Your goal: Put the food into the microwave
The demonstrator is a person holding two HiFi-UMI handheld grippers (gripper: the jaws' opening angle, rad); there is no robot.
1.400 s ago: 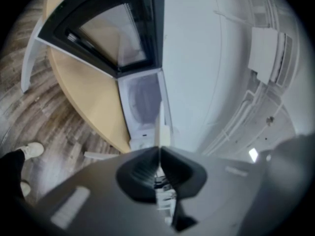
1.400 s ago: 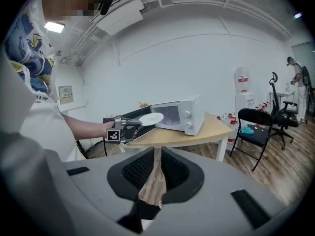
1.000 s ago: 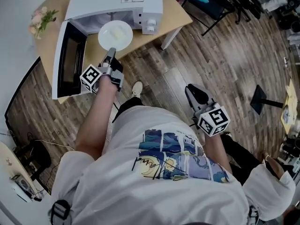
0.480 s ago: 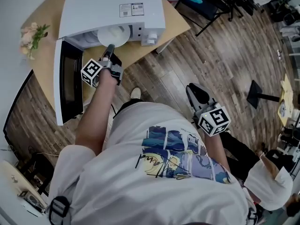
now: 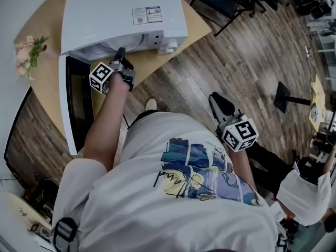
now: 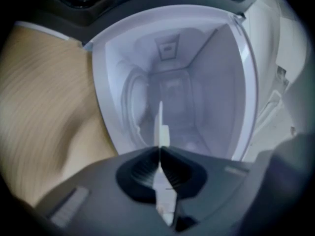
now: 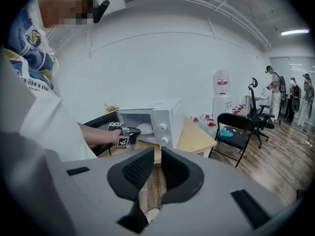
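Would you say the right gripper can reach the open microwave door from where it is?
Probably not yet: the right gripper hangs over the floor, apart from the table, with the person's body between it and the microwave door.

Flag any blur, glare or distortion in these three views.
Left gripper view: motion-smeared and dim, the plate pinched edge-on and the microwave cavity both soft, corners vignetted. Right gripper view: sharp, evenly lit, fisheye-bowed lines on the wall. Head view: sharp, evenly lit, wide-angle stretch at the edges.
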